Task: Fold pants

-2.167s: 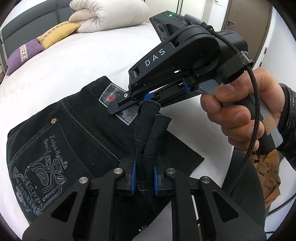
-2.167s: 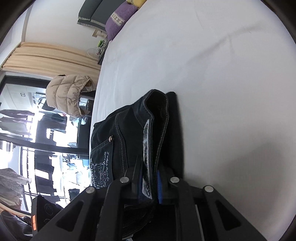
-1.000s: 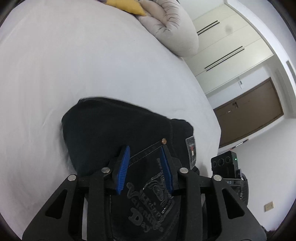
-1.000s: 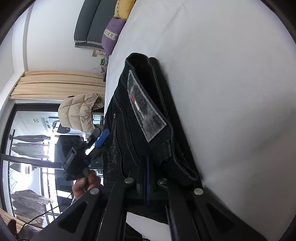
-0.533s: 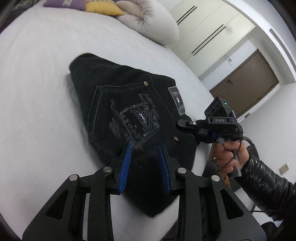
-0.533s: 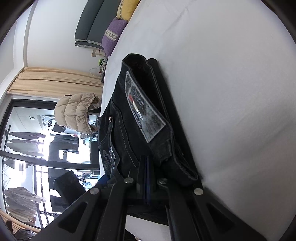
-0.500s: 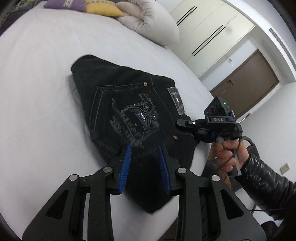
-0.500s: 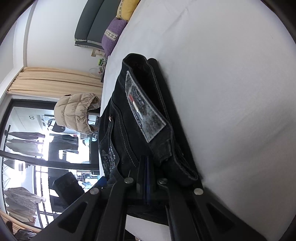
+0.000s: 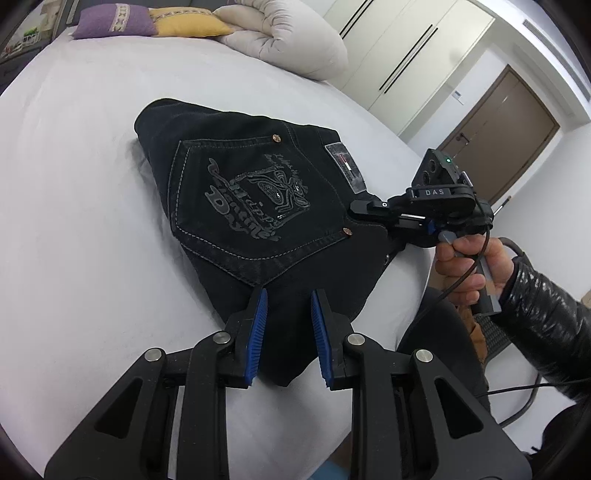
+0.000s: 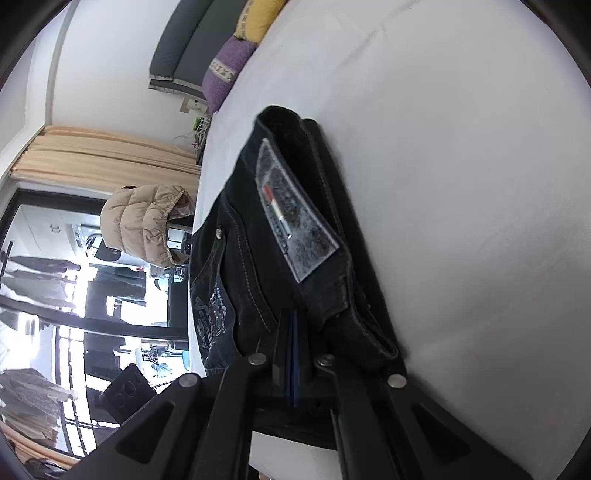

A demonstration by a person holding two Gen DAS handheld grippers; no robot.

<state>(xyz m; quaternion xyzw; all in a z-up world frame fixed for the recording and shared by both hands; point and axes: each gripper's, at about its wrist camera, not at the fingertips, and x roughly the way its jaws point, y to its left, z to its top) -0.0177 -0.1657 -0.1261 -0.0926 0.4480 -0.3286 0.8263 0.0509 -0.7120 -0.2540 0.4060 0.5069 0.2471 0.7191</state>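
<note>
Folded pants (image 9: 258, 206) lie before the closing, empty left gripper (image 9: 286, 317); right gripper (image 10: 291, 354) clamps their waistband.

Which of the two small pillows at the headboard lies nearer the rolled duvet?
The yellow pillow; it lies against the rolled duvet, while the purple pillow lies beyond it.

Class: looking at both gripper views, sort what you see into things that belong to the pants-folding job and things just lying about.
Part of the job:
black pants
left gripper, closing
right gripper, shut on the pants
white bed

Lying about:
purple cushion
yellow cushion
rolled duvet
puffer jacket
</note>
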